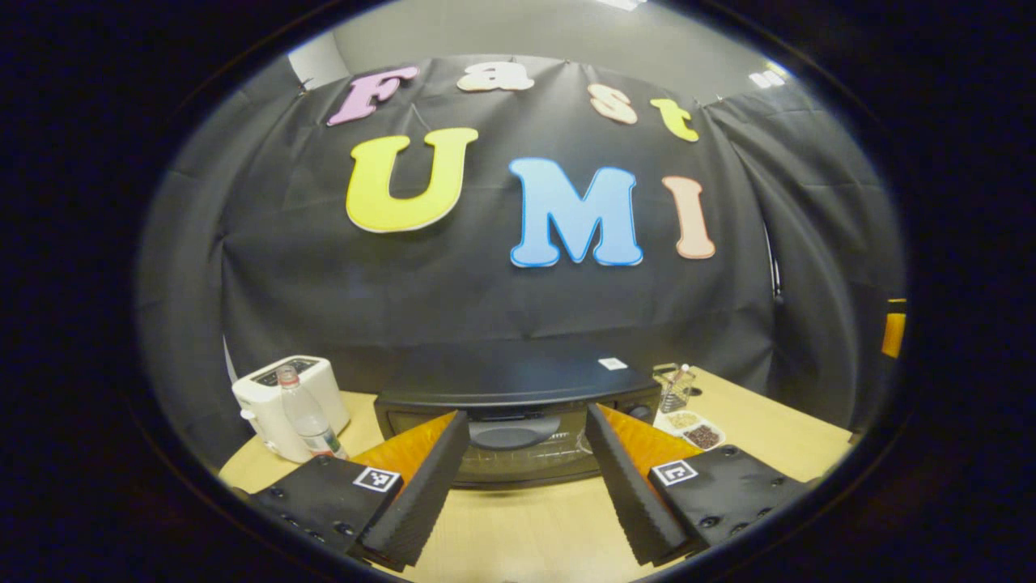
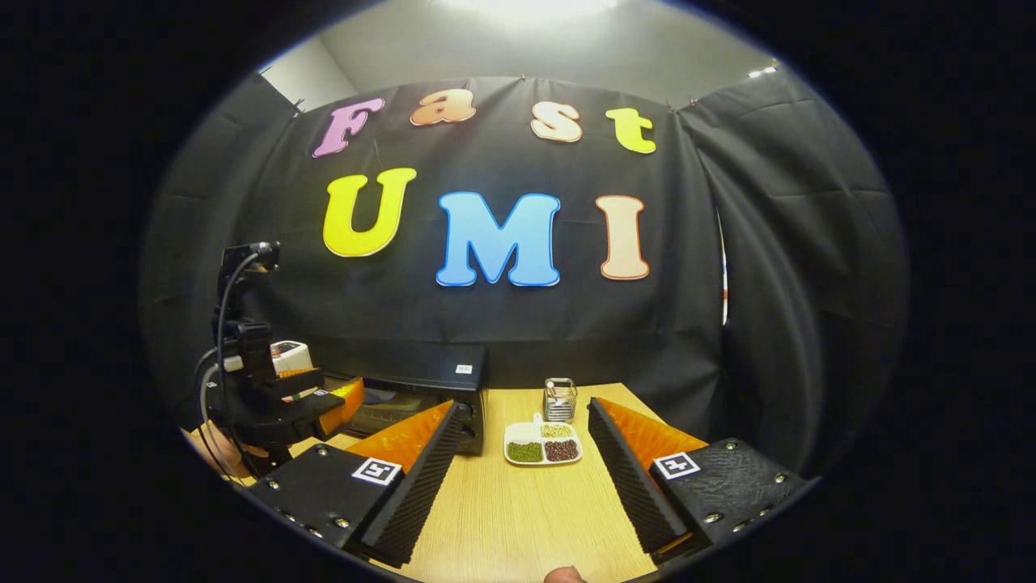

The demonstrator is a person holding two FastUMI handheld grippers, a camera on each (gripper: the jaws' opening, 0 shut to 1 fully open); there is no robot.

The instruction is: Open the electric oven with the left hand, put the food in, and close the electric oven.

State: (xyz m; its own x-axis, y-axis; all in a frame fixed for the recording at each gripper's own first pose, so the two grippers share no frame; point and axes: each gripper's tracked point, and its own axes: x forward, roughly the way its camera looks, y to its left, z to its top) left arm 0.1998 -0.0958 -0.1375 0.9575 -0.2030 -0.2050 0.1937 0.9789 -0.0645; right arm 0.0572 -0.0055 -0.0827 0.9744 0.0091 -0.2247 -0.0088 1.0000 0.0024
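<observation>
A matt black oven (image 1: 518, 380) with a glossy glass door sits on a smooth pale wood table (image 1: 761, 421), lower centre.

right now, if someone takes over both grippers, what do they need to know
Left gripper: open, empty, aimed at the oven door handle, not yet on it.
Right gripper: open, empty, facing the food tray.
Electric oven: on the wooden table, door closed. Tray sits to its right, by a wire holder. Toaster and water bottle stand left of the oven.
Done: nothing yet.
Left: open door, load food, close door.
</observation>
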